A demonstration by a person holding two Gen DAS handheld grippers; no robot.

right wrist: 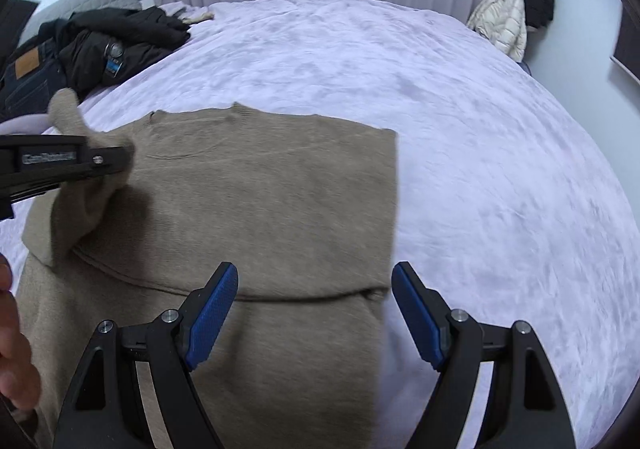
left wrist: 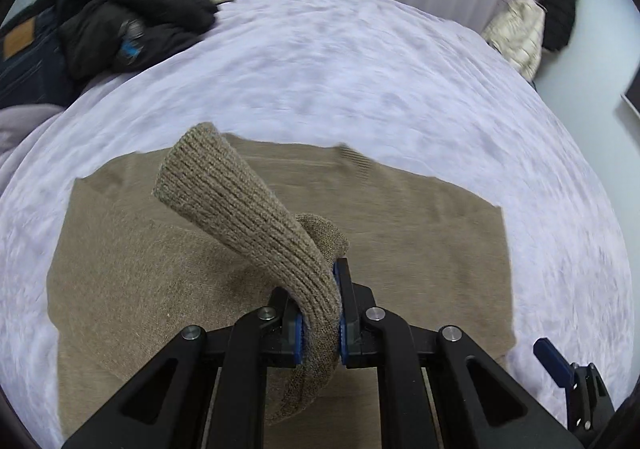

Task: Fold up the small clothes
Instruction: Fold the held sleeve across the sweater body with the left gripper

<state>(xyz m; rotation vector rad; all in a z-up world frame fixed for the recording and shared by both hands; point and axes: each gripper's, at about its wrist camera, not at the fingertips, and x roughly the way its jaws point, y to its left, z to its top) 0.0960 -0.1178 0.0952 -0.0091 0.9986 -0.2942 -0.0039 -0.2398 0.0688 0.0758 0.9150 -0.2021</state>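
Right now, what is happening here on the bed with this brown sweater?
A person holding a gripper in each hand is folding a tan knit sweater spread on a bed with a lilac cover. The left gripper is shut on the sweater's ribbed sleeve cuff and holds it lifted above the sweater body. The right gripper is open and empty, above the sweater's right edge. Dark clothes lie piled at the bed's far left.
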